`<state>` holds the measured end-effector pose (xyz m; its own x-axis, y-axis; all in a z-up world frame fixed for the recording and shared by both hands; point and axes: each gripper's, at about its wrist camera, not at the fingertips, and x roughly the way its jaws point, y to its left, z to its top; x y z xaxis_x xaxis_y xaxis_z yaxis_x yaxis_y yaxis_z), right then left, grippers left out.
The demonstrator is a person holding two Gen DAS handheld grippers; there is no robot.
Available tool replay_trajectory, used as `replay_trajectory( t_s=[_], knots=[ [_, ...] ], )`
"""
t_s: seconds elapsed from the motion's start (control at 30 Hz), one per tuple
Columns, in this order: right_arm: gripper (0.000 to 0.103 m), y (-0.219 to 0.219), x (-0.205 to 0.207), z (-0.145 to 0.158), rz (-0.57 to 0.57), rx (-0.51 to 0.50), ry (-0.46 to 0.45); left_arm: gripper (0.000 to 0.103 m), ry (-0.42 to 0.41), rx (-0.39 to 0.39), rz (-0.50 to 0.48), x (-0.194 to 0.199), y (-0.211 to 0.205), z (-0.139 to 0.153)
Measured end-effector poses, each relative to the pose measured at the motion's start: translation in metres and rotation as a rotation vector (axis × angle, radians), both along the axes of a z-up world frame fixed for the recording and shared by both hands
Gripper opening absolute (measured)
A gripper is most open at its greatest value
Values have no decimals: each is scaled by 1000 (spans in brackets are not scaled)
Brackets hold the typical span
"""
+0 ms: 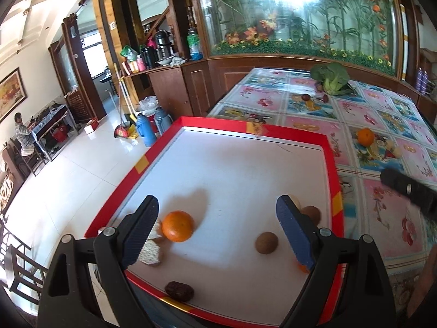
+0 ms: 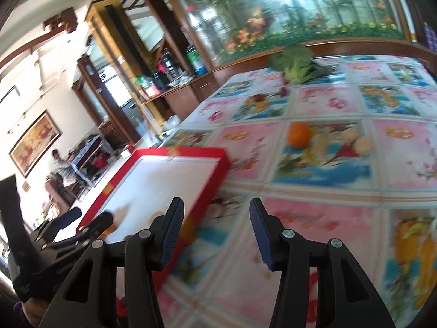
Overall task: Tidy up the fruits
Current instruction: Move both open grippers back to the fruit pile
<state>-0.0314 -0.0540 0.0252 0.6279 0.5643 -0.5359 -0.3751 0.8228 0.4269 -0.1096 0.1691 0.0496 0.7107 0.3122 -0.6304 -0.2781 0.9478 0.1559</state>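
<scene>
A red-rimmed white tray [image 1: 331, 164] sits at the table's left edge. In it lie an orange [image 1: 177, 226], a brown round fruit [image 1: 266, 242], another brown one [image 1: 312, 214], a dark oblong fruit [image 1: 179, 291] and pale netted pieces [image 1: 150, 251]. My left gripper [image 1: 217, 232] is open and empty above the tray's near part. My right gripper [image 2: 215, 235] is open and empty over the tablecloth just right of the tray [image 2: 218, 164]. A second orange [image 2: 300, 134] lies on the cloth ahead, with pale round pieces [image 2: 355, 139] beside it; it also shows in the left wrist view [image 1: 366, 136].
A green leafy vegetable [image 1: 331, 78] lies at the table's far side, with small dark red fruits [image 1: 306, 97] near it. The table carries a floral patterned cloth [image 2: 341, 213]. A wooden cabinet wall stands behind. The floor drops off left of the tray.
</scene>
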Motion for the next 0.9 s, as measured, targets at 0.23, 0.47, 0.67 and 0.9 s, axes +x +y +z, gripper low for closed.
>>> replay_trajectory(
  t_s=[0.23,0.47,0.67,0.9],
  knots=[
    [51,-71,28,-2,-193,-37,18,92,4,10,-102,7,-38,7],
    [51,-96,58,-14,-250,-128,92,92,4,33,-197,27,-79,16],
    [51,-91,80,-21,-220,-211,97,93,49,80,-265,55,-111,13],
    [47,-94,94,-24,-221,-234,130,93,66,166,-273,96,-136,8]
  ],
)
